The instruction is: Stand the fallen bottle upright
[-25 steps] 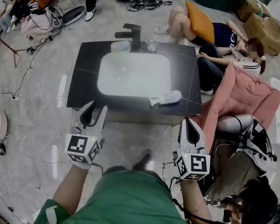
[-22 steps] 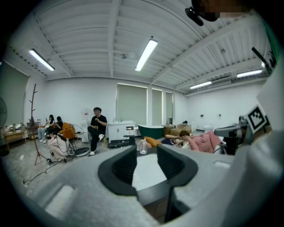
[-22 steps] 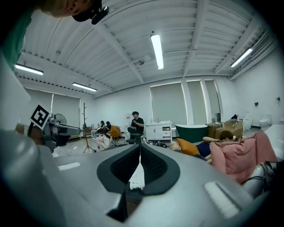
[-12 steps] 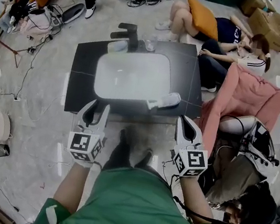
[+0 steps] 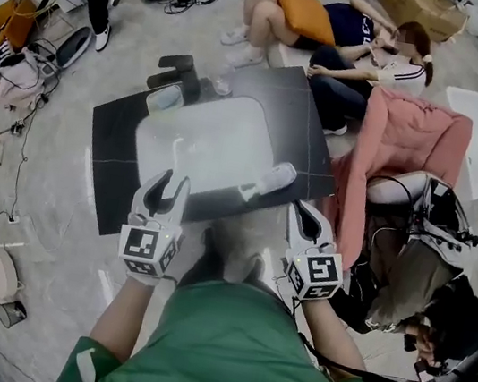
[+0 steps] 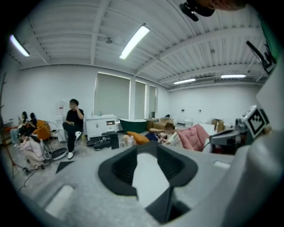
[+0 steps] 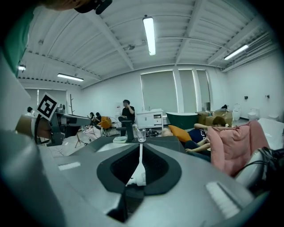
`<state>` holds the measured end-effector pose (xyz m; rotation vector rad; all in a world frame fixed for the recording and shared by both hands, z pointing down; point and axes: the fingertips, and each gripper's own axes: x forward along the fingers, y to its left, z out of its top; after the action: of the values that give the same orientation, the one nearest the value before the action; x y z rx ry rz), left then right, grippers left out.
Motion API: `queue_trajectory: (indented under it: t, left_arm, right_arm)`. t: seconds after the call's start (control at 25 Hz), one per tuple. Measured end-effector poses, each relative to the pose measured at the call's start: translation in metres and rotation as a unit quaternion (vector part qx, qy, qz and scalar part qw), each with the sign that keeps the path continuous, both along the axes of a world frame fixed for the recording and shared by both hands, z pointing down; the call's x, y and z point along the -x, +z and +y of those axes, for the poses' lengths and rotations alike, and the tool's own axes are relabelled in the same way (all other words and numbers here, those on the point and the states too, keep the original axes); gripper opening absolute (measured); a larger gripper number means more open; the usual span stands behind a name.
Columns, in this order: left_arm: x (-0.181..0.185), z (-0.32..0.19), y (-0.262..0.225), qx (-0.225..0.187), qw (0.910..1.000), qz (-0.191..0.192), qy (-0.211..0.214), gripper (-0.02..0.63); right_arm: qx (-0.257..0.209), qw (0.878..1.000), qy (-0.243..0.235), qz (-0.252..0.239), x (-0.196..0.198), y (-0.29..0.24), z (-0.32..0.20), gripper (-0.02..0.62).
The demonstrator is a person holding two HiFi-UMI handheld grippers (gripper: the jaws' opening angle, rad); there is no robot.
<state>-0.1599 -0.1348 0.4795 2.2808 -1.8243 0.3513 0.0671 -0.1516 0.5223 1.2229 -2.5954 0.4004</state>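
Busy workshop floor all round, people sitting among cables and boxes, and in the middle a dark tabletop [image 5: 115,142] with a white basin [image 5: 199,133] sunk into it. On the near right of that tabletop lies the fallen bottle [image 5: 266,181], pale, on its side, just beside the basin rim and close to the front edge.

Both tools hang short of it, touching nothing. The left gripper [image 5: 165,186] has its jaws apart, empty, with pale basin showing through the gap. The right gripper [image 5: 301,210] has its jaws pressed together on nothing. The pale shape low behind them in the right gripper view may be the bottle, though it is too hidden to be sure.

Now the danger. The bottle is round and sits between a drop-off and a basin. I'd say a closed pair of jaws arriving first would only shove it, and it could roll either way. A grip far from its middle might let it swing and slip while being tipped up.
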Motion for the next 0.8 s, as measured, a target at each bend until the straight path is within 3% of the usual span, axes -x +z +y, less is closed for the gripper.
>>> queue_trajectory:
  t: [0.2,0.4,0.52,0.64,0.8]
  left_arm:
    - [-0.002,-0.042,0.013,0.007,0.9973,0.012,0.073,0.133]
    - [0.005,-0.064,0.020,0.009,0.9920,0.027,0.123,0.133]
    - [0.017,-0.069,0.027,0.014,0.9902,0.030,0.136,0.132]
    - [0.032,-0.074,0.035,0.024,0.9909,0.034,0.128,0.132]
    - [0.052,-0.080,0.048,0.036,0.9939,0.034,0.098,0.130]
  right_arm:
    - [0.009,0.998,0.034,0.053,0.013,0.025,-0.020,0.014]
    - [-0.016,0.979,-0.030,0.199,0.039,0.058,-0.028,0.074]
    - [-0.032,0.952,-0.103,0.287,0.058,0.081,-0.028,0.105]
    - [-0.052,0.911,-0.180,0.369,0.072,0.108,-0.025,0.117]
    - [-0.069,0.860,-0.270,0.427,0.088,0.143,-0.023,0.122]
